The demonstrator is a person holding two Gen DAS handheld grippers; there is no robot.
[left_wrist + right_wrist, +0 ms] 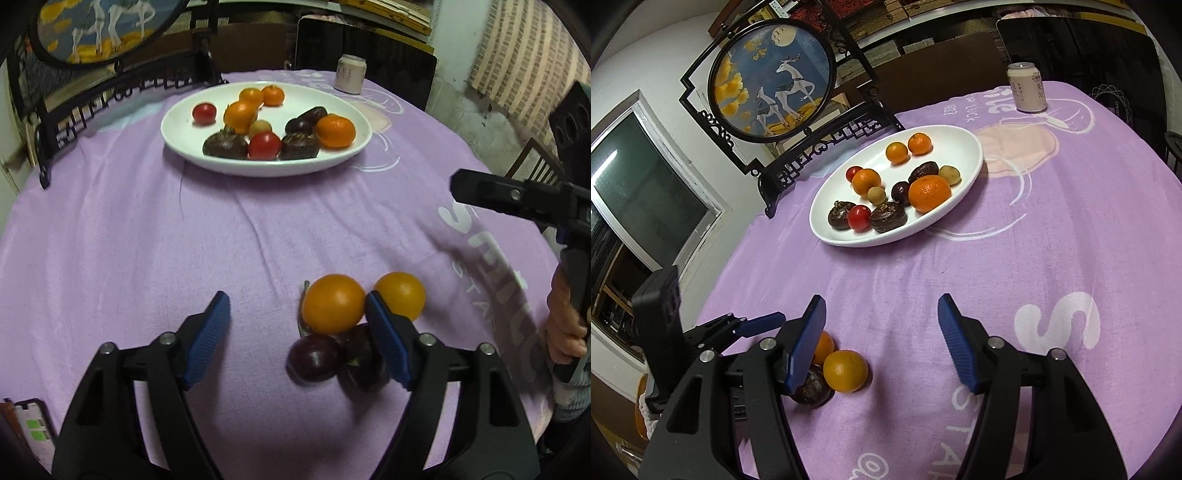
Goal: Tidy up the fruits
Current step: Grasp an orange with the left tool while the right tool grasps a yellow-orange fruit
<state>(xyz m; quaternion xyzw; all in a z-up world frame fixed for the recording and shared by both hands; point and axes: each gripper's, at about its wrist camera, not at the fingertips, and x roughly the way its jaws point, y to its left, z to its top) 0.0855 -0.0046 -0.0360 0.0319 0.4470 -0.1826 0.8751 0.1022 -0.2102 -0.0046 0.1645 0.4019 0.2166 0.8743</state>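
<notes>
A small cluster of loose fruit lies near the front edge of the desk: two oranges side by side, the nearer orange [333, 303] touching the farther orange [400, 295], with two dark plums [314, 357] pressed against them on the near side. A thin stalk-like piece lies at the cluster's left; what it is cannot be told.

The left tool [297, 338] hangs just above this cluster with its blue pads spread wide and nothing between them. Its right pad stands in front of the seam between the two oranges, while its left pad is over bare cloth. The right tool [881, 339] hovers just beside the cluster, also spread and empty, held in a person's hand [565, 325].

Farther back, toward the desk's far left side, a white plate [177, 129] already holds small oranges, red tomatoes and dark fruits. A drink can [349, 74] stands near the far edge, and a framed round picture of deer [772, 81] stands at the far left edge. A purple cloth [147, 240] covers the desk.

The step in hand appears to be picking one loose fruit to join the plate. The next move likely calls for centring the left tool around a single orange, lowering, and closing gently so the neighbours do not roll.
</notes>
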